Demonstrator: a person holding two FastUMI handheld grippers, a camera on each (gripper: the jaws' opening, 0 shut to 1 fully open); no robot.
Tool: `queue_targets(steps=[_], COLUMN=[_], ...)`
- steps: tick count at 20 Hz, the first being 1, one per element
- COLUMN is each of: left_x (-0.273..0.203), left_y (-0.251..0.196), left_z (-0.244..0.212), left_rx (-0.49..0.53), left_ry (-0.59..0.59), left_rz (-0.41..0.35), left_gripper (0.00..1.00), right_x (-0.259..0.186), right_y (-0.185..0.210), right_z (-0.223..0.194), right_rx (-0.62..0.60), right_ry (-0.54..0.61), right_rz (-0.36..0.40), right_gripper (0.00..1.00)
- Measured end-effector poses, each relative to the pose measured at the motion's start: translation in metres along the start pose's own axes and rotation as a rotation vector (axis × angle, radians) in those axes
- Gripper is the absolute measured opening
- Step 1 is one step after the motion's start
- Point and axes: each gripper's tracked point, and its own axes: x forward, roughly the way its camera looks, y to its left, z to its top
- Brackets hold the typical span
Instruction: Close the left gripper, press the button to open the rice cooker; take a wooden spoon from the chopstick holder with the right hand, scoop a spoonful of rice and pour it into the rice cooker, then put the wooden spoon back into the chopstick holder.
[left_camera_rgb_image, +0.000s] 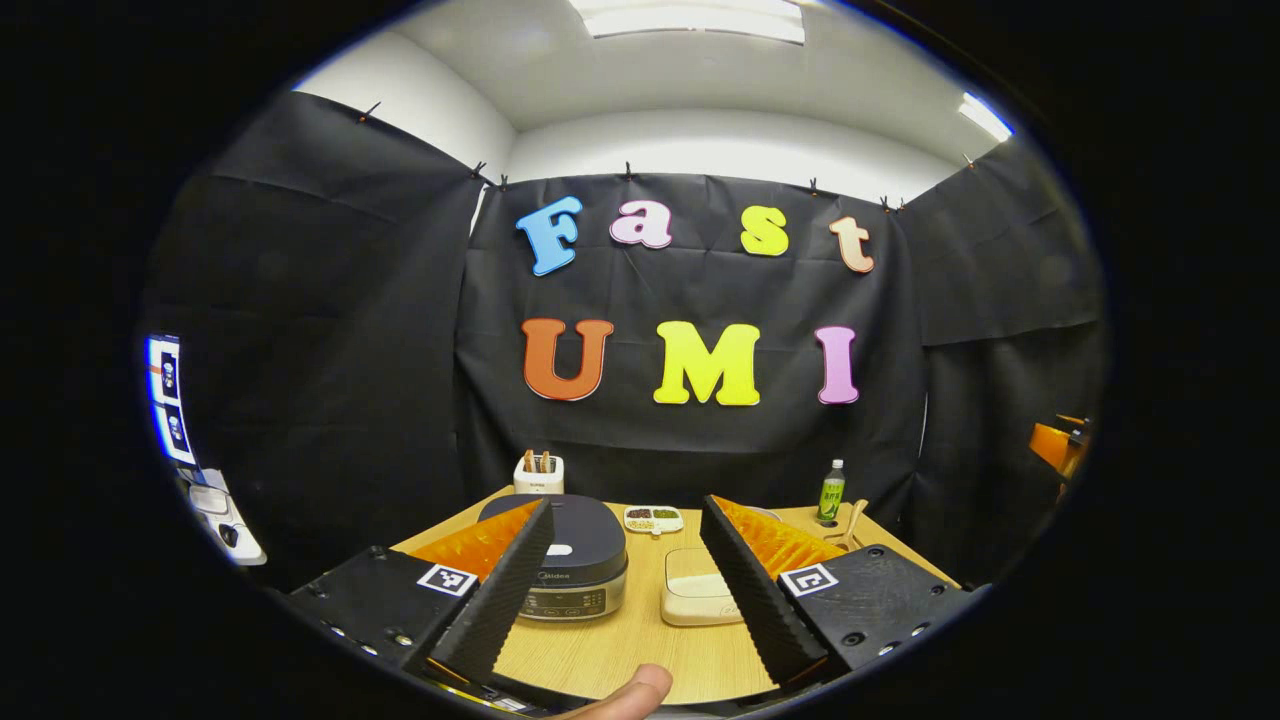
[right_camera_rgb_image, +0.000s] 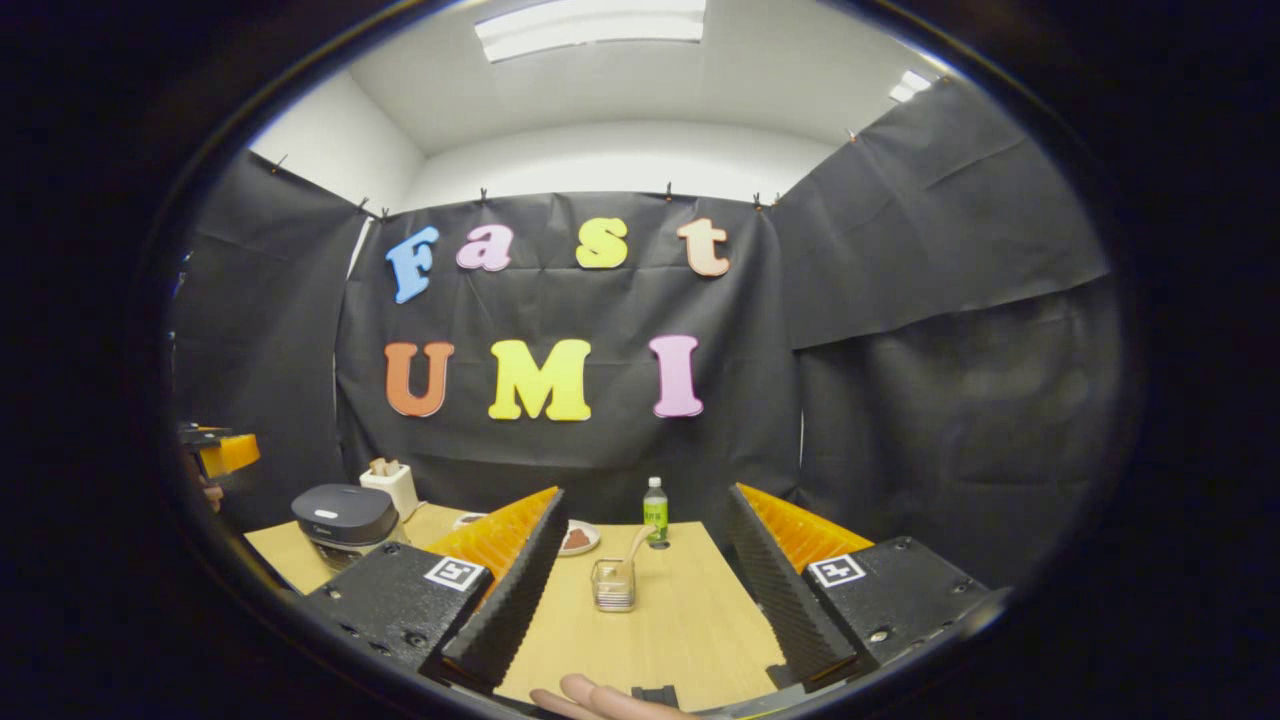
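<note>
The dark rice cooker (left_camera_rgb_image: 575, 560) stands on the wooden table with its lid down, just beyond my left gripper (left_camera_rgb_image: 628, 510), which is open and empty. A cream box of rice (left_camera_rgb_image: 695, 595) sits right of the cooker, between the fingers. In the right gripper view, a wooden spoon (right_camera_rgb_image: 632, 548) leans in a small clear holder (right_camera_rgb_image: 613, 585) in mid-table, ahead of my open, empty right gripper (right_camera_rgb_image: 647, 498). The cooker (right_camera_rgb_image: 345, 520) is far left there. The spoon (left_camera_rgb_image: 853, 525) also appears at the table's right side in the left gripper view.
A white holder with sticks (left_camera_rgb_image: 538, 473) stands behind the cooker. A small dish of beans (left_camera_rgb_image: 653, 518), a green bottle (right_camera_rgb_image: 655, 510) and a plate (right_camera_rgb_image: 578, 538) sit near the table's back. A thumb (left_camera_rgb_image: 630, 690) shows below. The left gripper (right_camera_rgb_image: 215, 452) shows at the left edge.
</note>
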Motion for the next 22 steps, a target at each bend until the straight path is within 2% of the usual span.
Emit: queue_targets(steps=[3,9,16,18,19,20,21,22], left_x=[-0.002,0.012,0.064,0.078,0.086,0.095,0.102,0.108], left_y=[0.009,0.019,0.037,0.041,0.043,0.044,0.044,0.045], left_z=[0.003,0.000,-0.010,-0.023,-0.031,-0.040,-0.049,-0.058], left_rx=[0.046,0.036,0.030,0.042,0.058,0.073,0.086,0.091], left_ry=[-0.012,0.015,0.068,0.112,0.137,0.167,0.203,0.237], left_rz=[0.025,0.038,0.055,0.052,0.050,0.044,0.038,0.038], left_gripper=[0.95,0.95,0.94,0.81,0.67,0.72,0.44,0.26], right_x=[0.003,0.009,0.021,0.024,0.025,0.026,0.028,0.029], right_y=[-0.007,-0.003,-0.004,-0.004,-0.004,-0.004,-0.003,-0.003], right_z=[0.000,-0.012,-0.022,-0.025,-0.027,-0.029,-0.030,-0.032], right_rx=[-0.001,0.020,0.018,0.016,0.014,0.012,0.011,0.010], right_ry=[-0.010,0.009,0.022,0.028,0.031,0.033,0.035,0.036], right_rz=[-0.011,0.020,0.019,0.020,0.021,0.023,0.025,0.027], right_gripper=[1.00,1.00,1.00,1.00,1.00,0.99,0.99,1.00])
